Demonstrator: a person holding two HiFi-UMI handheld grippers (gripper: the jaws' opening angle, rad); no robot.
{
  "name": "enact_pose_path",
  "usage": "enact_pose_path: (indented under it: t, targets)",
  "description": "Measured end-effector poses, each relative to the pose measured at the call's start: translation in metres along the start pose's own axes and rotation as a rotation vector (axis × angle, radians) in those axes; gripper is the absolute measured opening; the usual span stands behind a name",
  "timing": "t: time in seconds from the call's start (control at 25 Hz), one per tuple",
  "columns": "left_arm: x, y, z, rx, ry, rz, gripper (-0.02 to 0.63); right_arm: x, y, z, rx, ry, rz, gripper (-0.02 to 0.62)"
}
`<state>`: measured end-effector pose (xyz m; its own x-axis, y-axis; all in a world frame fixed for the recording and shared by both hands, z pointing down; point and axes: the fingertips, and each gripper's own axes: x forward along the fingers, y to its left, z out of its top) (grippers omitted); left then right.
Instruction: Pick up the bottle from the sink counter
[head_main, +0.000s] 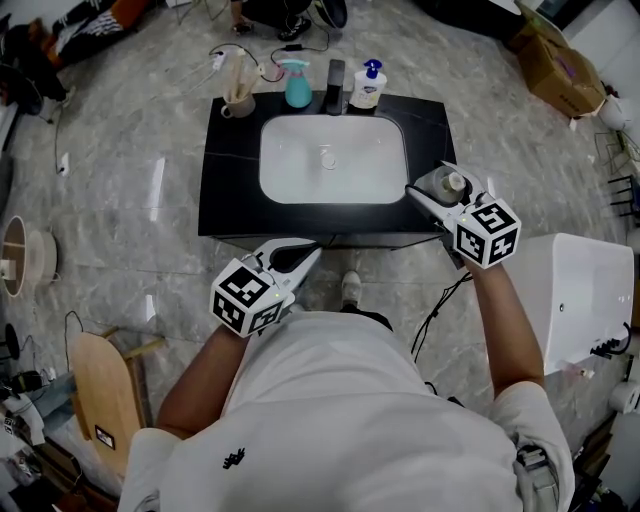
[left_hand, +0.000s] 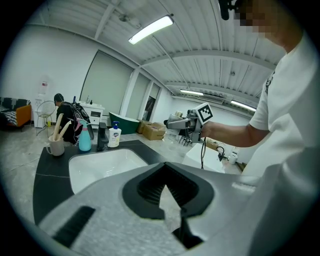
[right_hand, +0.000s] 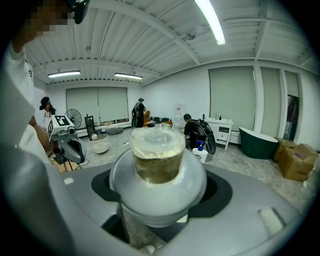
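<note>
Head view: the right gripper (head_main: 432, 195) holds a clear bottle (head_main: 450, 183) at the right edge of the black sink counter (head_main: 225, 190). The left gripper (head_main: 310, 255) hangs just off the counter's front edge. Left gripper view: its jaws are pressed together with nothing between them. Right gripper view: the jaws pinch the bottle below its rounded shoulder, its capped neck upright.

Bottle (right_hand: 157, 150), with a rounded translucent-grey body, short amber neck and clear cap, stands upright, clamped between the jaws of the right gripper (head_main: 435, 182). It is held in the air at the right edge of the black sink counter (head_main: 225, 170).
</note>
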<state>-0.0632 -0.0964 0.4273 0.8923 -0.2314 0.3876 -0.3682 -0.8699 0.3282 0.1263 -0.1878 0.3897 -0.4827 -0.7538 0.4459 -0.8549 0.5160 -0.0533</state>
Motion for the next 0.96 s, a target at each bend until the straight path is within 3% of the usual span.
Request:
enact_pose_path:
  t: [0.96]
  targets:
    - [-0.073,-0.001,-0.040,-0.011,-0.018,0.018,0.006,-0.002,0.065,-0.006,-0.001,0.006,-0.043,0.353]
